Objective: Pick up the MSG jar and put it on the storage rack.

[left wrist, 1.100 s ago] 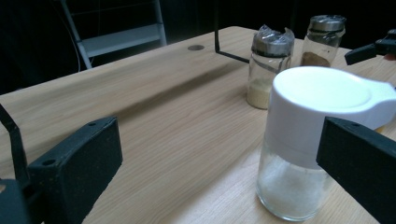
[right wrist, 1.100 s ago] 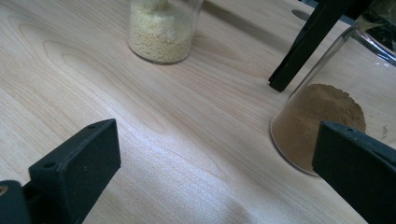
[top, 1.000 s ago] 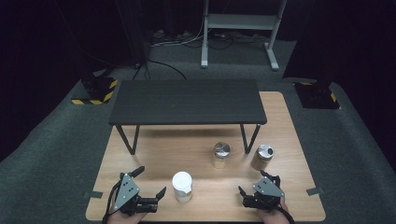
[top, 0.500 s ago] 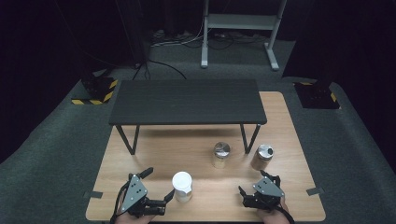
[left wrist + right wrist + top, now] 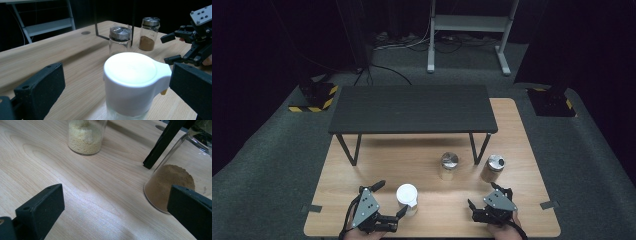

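A glass jar with a white lid (image 5: 407, 197) (image 5: 135, 82) stands near the front of the wooden board (image 5: 362, 165). My left gripper (image 5: 393, 198) (image 5: 120, 83) is open, with one jaw on each side of this jar and close to it, not touching. My right gripper (image 5: 483, 196) (image 5: 117, 205) is open over bare wood at the front right. It also appears far right in the left gripper view (image 5: 192, 42). Ahead of it stand a metal-lidded jar of pale grains (image 5: 449, 164) (image 5: 85, 137) (image 5: 120, 40) and a jar of brown powder (image 5: 493, 167) (image 5: 172, 182) (image 5: 149, 33).
A low black table (image 5: 412, 107) stands across the back half of the board. One of its thin legs (image 5: 475, 148) (image 5: 162, 142) comes down between the two metal-lidded jars. Grey carpet surrounds the board, and a metal frame (image 5: 467, 22) stands at the back.
My left gripper has slid right, bringing its jaws around the white-lidded jar. The right gripper and the jars have stayed where they were.
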